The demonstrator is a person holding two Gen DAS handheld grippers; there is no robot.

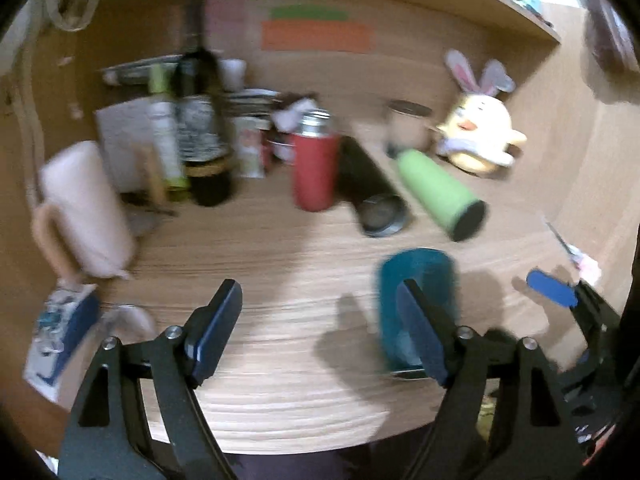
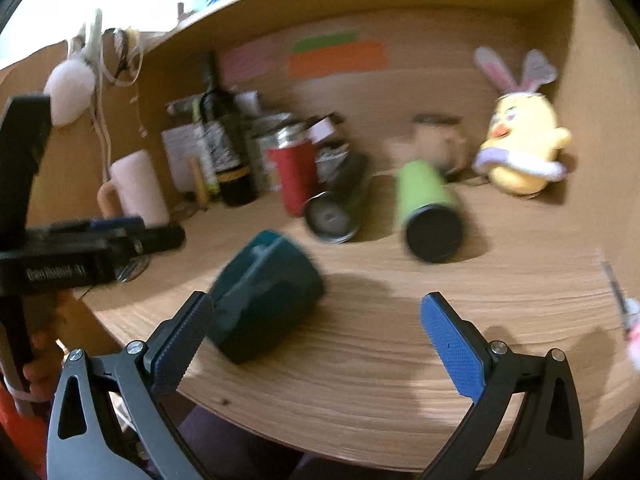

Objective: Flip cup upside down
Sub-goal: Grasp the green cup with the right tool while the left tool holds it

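A teal cup [image 1: 416, 300] rests on the wooden desk; in the right wrist view [image 2: 266, 302] it leans tilted, and both views are blurred. My left gripper [image 1: 320, 324] is open and empty, and its right finger [image 1: 424, 336] overlaps the cup's front. My right gripper [image 2: 316, 340] is open and empty, and its left finger [image 2: 180, 344] is close beside the cup. The right gripper's blue pad [image 1: 552, 289] shows at the right edge of the left wrist view.
Behind the cup lie a green bottle [image 1: 442, 194] and a black bottle [image 1: 370, 196] on their sides, beside an upright red flask [image 1: 314, 166]. A pink mug [image 1: 86, 210], a dark wine bottle [image 1: 200, 120] and a yellow plush chick [image 1: 478, 128] stand around them.
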